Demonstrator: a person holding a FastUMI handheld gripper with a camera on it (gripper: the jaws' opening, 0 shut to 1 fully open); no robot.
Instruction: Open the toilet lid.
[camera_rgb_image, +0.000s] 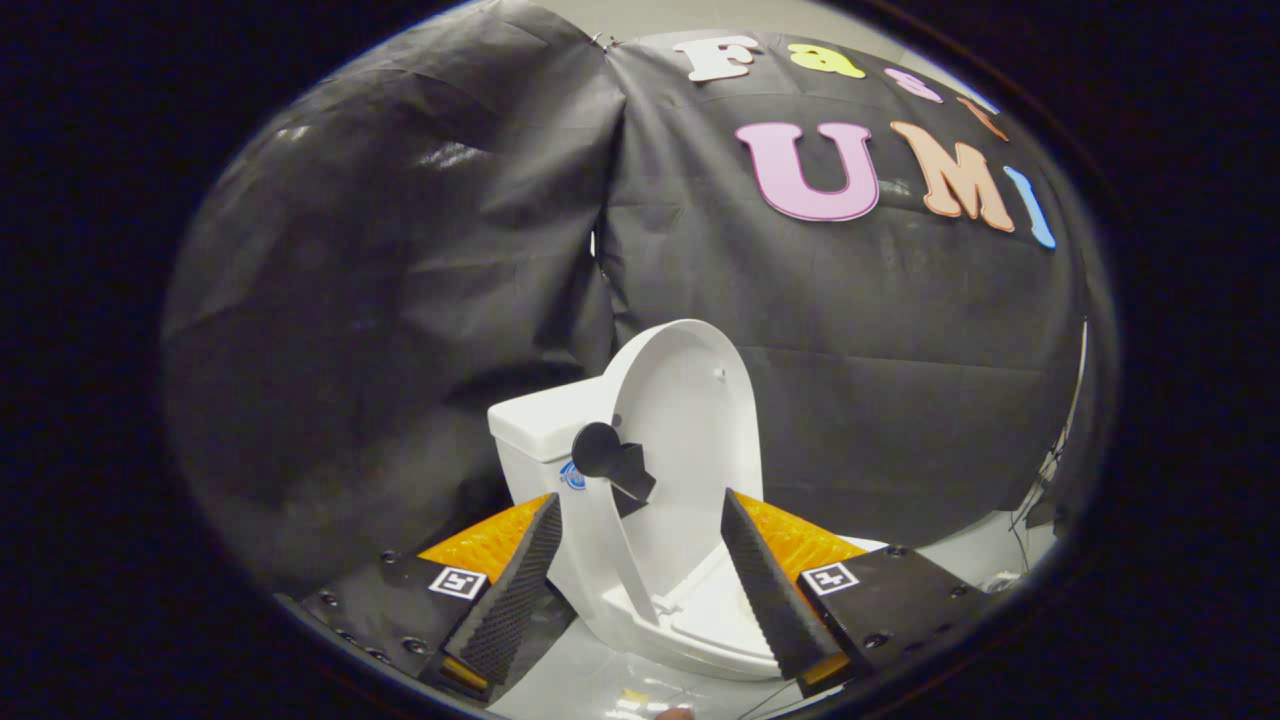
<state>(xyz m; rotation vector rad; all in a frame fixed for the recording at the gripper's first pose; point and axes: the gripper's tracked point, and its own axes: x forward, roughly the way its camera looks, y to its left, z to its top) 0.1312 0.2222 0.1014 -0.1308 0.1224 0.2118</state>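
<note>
white toilet (640, 560) sits between & just ahead of the fingers, on a pale glossy floor (590, 690). lid (690, 420) is already up, standing near upright & a bit tilted, its hollow underside facing the camera, top edge well above the fingertips. a small bump shows on the inside of the lid near its upper right. seat (715, 620) is down on the bowl, lying between the two fingers at their far half.

tank (540, 425) is behind the lid, beyond the left finger, w/ a small blue mark on its front; too small to read. a dark round knob w/ a short arm (610, 460) sticks out at the lid's left edge, just beyond the left fingertip. can't tell what it's fixed to.

gripper (640, 515): fingers spread wide apart, nothing clamped. ridged pads (515, 590) face inward on both sides. the toilet is in the gap, but whether either pad touches it can't be told; the left one looks just beside the bowl's side, the right one overlaps the seat's right rim in view.

each finger base carries a small square black-and-white tag (458, 582), a coded pattern, not readable writing.

black cloth wall (400, 300) hangs beyond the toilet, creased, w/ a seam running down behind the tank. some cables (1040, 480) hang far beyond the right finger.
</note>
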